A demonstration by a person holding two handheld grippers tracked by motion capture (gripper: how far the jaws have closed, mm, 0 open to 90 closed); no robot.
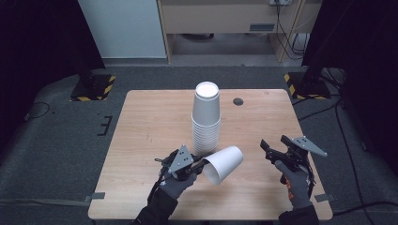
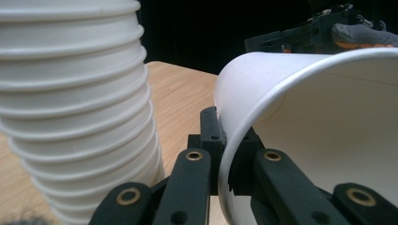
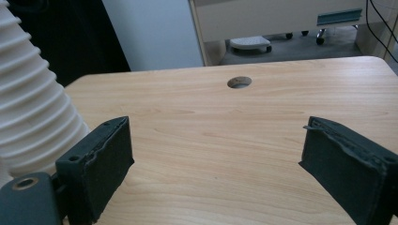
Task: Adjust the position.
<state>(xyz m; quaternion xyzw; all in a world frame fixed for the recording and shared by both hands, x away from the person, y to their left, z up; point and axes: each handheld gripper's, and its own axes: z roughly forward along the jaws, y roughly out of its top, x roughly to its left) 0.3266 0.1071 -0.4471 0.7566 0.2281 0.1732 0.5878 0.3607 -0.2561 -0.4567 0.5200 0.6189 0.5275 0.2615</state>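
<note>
A tall stack of white paper cups (image 1: pixel 206 117) stands upside down in the middle of the wooden table (image 1: pixel 150 122). Just in front of it, my left gripper (image 1: pixel 202 162) is shut on the rim of a single white cup (image 1: pixel 225 163), which lies tilted on its side with its mouth toward the person. In the left gripper view the cup wall (image 2: pixel 305 117) is pinched between the black jaws of my left gripper (image 2: pixel 225 140), with the stack (image 2: pixel 75 108) close on the left. My right gripper (image 1: pixel 273 143) hovers to the right, open and empty (image 3: pixel 216 154).
A round cable hole (image 1: pixel 238 101) sits in the table behind and right of the stack, also seen as the hole (image 3: pixel 239 82). Bare wood lies ahead of the right gripper. Two stand bases with yellow-black stripes (image 1: pixel 94 86) flank the table's far corners on the floor.
</note>
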